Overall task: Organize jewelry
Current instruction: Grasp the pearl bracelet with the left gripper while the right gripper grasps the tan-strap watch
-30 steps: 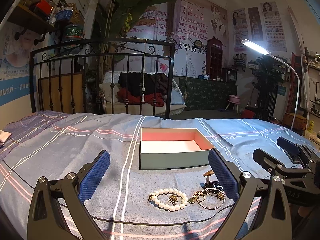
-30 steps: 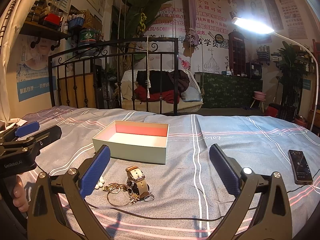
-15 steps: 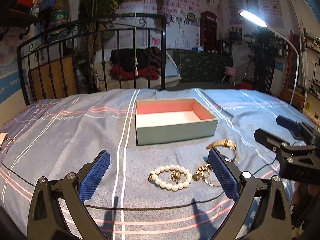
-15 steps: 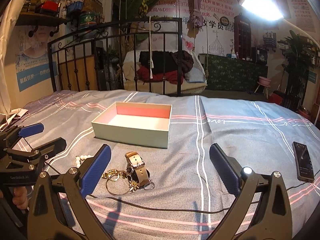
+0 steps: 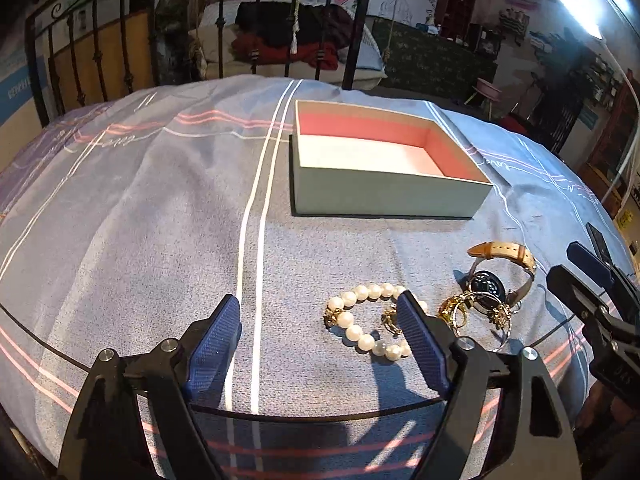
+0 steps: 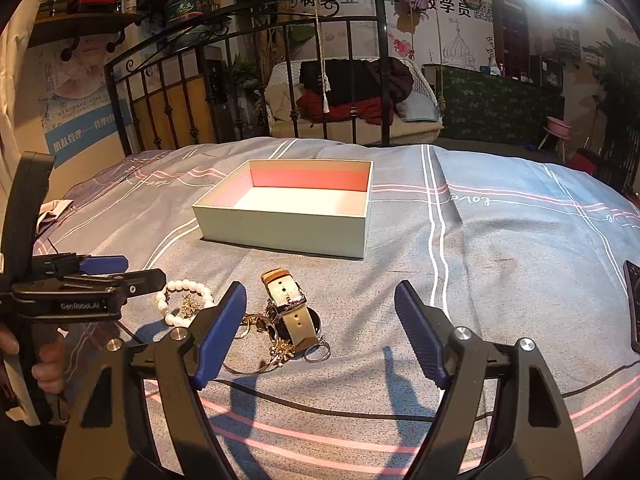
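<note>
Nothing had gone into the shallow pale-green cardboard box with the pink lining [image 5: 384, 168] yet; its white floor was bare, so by my reading you stood at the very start, with every piece left to move. The box sat on the grey-blue striped bedspread [image 5: 160, 220], farther away than the jewelry. All the jewelry lay in one cluster on the near side of it: the white pearl bead bracelet [image 5: 368, 322] to the left, a small gold ornament inside its loop, then a tangle of thin gold rings and hoops [image 6: 276, 350], and the wristwatch with the tan leather strap and dark round dial [image 5: 498, 276] to the right, standing on its edge.

Your left gripper [image 5: 320, 344] had its jaws wide apart and held nothing, the right blue ribbed pad overlapping the bracelet's right side in that view. Your right gripper [image 6: 320, 332] was likewise spread and unloaded, the watch between its pads in its own view.

The beads looked smooth and round, the hoops thin and wiry, likely to snag together.
</note>
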Motion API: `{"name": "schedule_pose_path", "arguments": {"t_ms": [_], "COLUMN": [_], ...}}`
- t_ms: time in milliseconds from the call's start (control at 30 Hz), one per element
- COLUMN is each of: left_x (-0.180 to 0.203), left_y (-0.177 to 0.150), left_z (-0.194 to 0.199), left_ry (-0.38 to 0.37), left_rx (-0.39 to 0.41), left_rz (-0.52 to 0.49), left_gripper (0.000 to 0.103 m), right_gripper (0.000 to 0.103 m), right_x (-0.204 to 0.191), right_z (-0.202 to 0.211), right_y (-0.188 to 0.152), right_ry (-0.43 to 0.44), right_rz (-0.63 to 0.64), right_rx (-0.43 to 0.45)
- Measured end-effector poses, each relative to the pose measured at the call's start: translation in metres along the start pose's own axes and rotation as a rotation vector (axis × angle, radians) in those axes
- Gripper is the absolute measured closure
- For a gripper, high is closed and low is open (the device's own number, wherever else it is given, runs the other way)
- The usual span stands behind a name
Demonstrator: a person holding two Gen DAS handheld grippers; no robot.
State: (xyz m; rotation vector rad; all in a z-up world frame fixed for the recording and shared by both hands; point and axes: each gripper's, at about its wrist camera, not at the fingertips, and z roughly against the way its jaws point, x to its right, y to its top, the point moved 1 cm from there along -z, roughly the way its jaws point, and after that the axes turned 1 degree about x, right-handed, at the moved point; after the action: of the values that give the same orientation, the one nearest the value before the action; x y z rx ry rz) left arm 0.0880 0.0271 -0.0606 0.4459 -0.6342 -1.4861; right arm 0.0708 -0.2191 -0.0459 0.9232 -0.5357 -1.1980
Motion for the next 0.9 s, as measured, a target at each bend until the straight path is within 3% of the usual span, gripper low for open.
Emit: {"name": "schedule_pose_path", "arguments": {"t_ms": [167,367,500,533,567,633,900], "left_x": [0.004,0.004,0.0,-0.001,-0.003,-0.006,0.015], "left_y": [-0.003,-0.002,0.002,0.003,0.004,0.006,0.015], "left_z": [-0.021,-0.029,-0.03,-0.03,-0.029,-0.03,-0.015], "left_ry": [0.039,0.049,0.022,0.01,-0.009,-0.047,-0.081], "left_rx": [-0.098,-0.107,-0.104,-0.101,-0.096,-0.093,-0.037], "left_rz": [-0.039,-0.045,-0.026,-0.014,0.003,0.029,-0.013], "left_gripper": [0.049,0.06,0.075,0.081,0.084,0.093,0.094], "right_gripper": [0.027,0.039,0.044,0.056,0.075,0.084,0.084], "right_x": [-0.002,-0.012,-0.02,-0.021,-0.021,-0.02,-0.009], "right_z": [-0.011,-0.03,-0.046,-0.05,-0.053,-0.055,-0.036], "right_y": [0.002,0.007,0.012,0.011,0.009,0.006,0.014], "right_ry": [0.021,0.058,0.068,0.074,0.083,0.093,0.106], "right_rz": [-0.001,0.037,0.088,0.098,0.104,0.097,0.068], "right_rx": [-0.021,-0.079,-0.142,-0.162,-0.183,-0.199,-0.136]}}
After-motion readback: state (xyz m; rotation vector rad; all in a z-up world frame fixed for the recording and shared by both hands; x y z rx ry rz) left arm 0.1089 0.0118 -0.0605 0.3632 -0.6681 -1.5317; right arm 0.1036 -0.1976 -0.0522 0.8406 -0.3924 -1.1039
